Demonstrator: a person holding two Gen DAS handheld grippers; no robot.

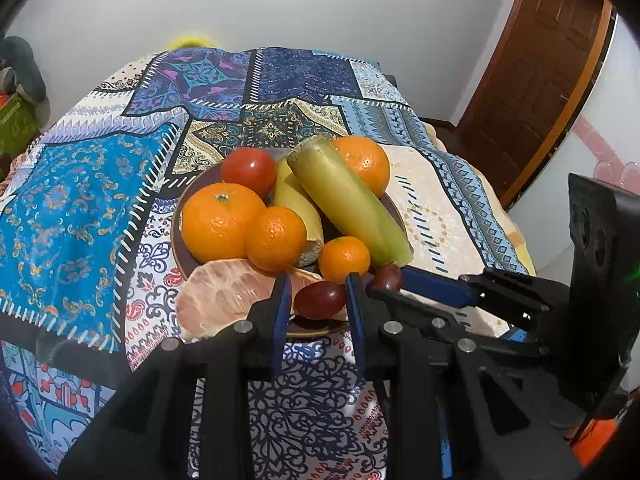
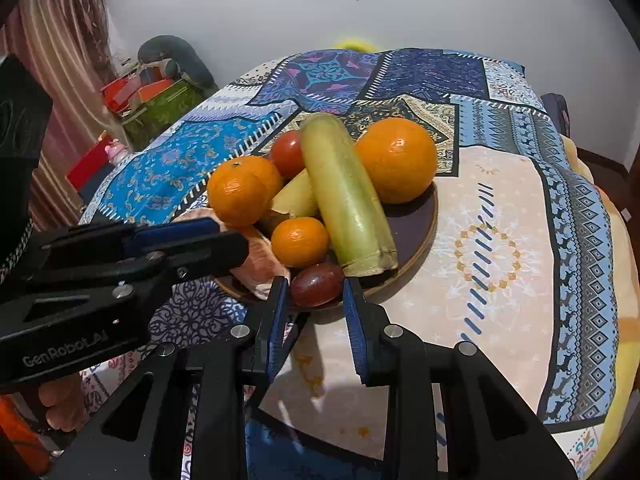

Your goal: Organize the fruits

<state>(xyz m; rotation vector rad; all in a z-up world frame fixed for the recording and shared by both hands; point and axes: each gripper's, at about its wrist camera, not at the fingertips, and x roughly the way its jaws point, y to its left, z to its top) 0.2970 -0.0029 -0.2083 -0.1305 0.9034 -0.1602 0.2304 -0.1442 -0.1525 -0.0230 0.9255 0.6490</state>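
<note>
A dark round plate on the patterned cloth holds oranges, a tomato, a banana, a long green fruit, a peeled pomelo piece and dark red grapes. My left gripper is open, its fingers either side of one grape. My right gripper is open, straddling another grape at the plate's near rim. Each gripper shows in the other's view, the right and the left.
The table is covered by a blue patchwork cloth. A wooden door stands at the right. Boxes and clutter sit off the table's far left edge. A white wall is behind.
</note>
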